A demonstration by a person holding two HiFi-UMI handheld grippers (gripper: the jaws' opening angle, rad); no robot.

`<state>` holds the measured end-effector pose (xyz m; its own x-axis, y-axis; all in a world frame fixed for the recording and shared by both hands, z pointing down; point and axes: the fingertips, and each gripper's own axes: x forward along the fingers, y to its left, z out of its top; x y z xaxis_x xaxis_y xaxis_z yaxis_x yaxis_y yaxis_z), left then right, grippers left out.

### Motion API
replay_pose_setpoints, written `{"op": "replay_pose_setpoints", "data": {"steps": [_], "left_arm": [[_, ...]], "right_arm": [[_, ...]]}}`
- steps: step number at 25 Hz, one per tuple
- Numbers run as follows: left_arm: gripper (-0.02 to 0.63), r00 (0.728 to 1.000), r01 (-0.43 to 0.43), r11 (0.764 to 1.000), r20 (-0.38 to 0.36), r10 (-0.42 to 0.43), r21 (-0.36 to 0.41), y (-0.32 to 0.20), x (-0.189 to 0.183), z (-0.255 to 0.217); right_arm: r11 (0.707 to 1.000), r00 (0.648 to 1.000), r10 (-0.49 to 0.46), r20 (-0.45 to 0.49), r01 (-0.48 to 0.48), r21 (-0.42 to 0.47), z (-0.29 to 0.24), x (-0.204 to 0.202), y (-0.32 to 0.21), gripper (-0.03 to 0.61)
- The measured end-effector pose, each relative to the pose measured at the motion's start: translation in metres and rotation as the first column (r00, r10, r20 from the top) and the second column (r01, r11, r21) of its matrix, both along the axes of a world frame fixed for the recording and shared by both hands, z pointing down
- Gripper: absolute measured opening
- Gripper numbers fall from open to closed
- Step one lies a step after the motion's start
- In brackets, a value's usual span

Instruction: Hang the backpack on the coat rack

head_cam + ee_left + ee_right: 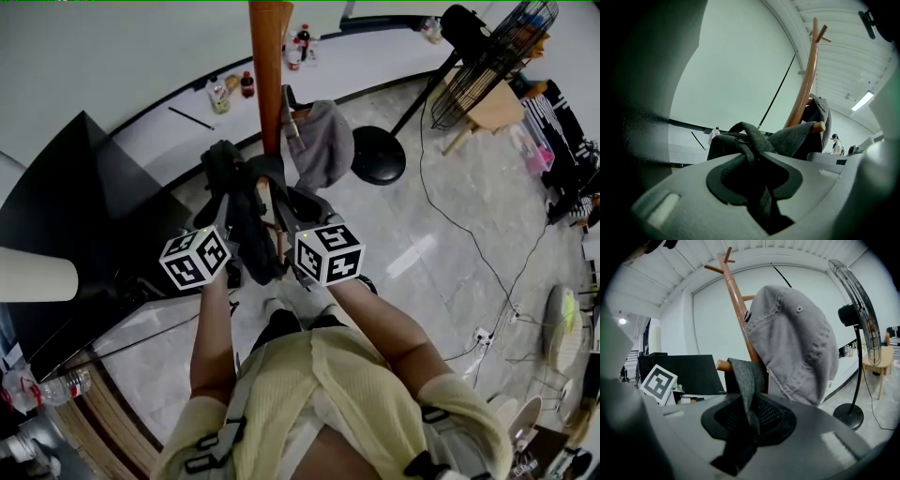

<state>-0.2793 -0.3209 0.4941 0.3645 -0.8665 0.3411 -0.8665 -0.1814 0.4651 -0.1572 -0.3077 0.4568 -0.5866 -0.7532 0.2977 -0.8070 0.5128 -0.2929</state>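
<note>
A: While both tools sit right up at the rack, start close in: what has the left gripper (754, 157) got?

B: A dark grey strap (787, 137) bunched between its jaws. It looks nipped there and pulled taut toward the peg (819, 125). That one's gripping the strap, I'd say.

A: And the right gripper (750, 404)?

B: Different picture. Its jaws are part-way apart, with a fold of the same strap lying limp in the gap, not pressed as far as I can make out. Just past the tips, that fold runs up and drapes over the wooden peg.

A: So the strap's on the peg?

B: Over it, yes, in both gripper views. From the head view the backpack (246, 202) hangs dark against the coat rack (269, 66), low on the pole, just beyond the two marker cubes (195, 258).

A: Anything sharing the rack?

B: A grey cap (797, 338), hung higher up, just beside the backpack. Further off is a standing fan (855, 310), well apart.

A: Your call on progress?

B: Nearly home, I reckon. The hooking looks done. What's left is the left jaws letting go, both tools backing out, and seeing that the backpack hangs on its own. Mind the cap, too, because a snag on the way out could knock it.
</note>
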Motion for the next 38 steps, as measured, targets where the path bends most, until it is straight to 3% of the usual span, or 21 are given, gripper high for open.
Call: {"op": "replay_pose_setpoints", "data": {"steps": [27,38], "left_arm": [[0.087,0.999,0.022,0.999,0.03,-0.021,-0.024,0.008,0.008,0.011],[0.087,1.0,0.028,0.999,0.01,-0.028,-0.047,0.009,0.019,0.022]], "right_arm": [[0.994,0.998,-0.015,-0.061,0.022,0.11,-0.014,0.006,0.009,0.114],[0.985,0.996,-0.03,-0.083,0.044,0.169,-0.025,0.01,0.015,0.137]]}}
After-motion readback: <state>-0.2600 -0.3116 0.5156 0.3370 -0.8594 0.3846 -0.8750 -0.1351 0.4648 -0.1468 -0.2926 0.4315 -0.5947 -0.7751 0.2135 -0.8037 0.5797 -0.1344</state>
